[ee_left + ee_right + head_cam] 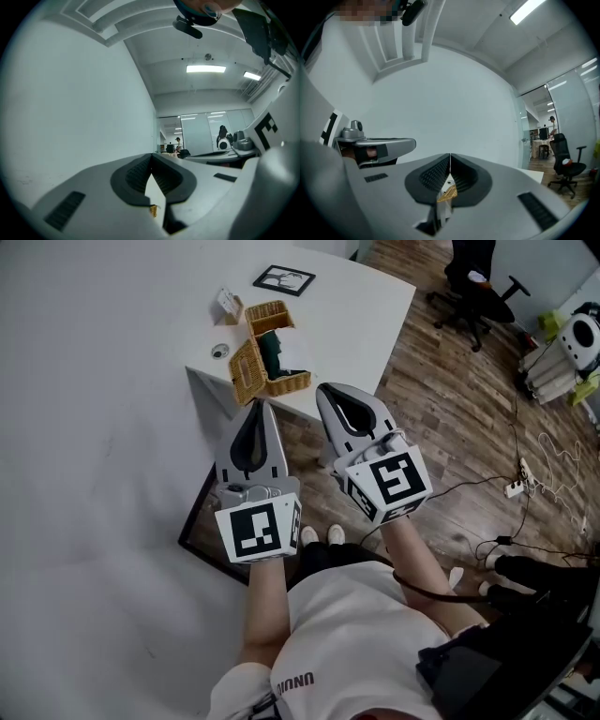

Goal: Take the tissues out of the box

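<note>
I note a woven wicker box (286, 383): rectangular, long axis near-far, lid open leftward. Left gripper (260, 407) and right gripper (330, 390) have jaws pressed together, empty.

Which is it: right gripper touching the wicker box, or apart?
Apart. The right gripper view shows the right gripper shut in mid-air, the wicker box small and far beyond.

I see my left gripper (260, 407) and right gripper (326, 392) as grey tapered shells with black pads (251, 442) and white cubes (258, 529) bearing black square markers, above a white short-sleeved T-shirt (352, 634) and white shoes (321, 535).
</note>
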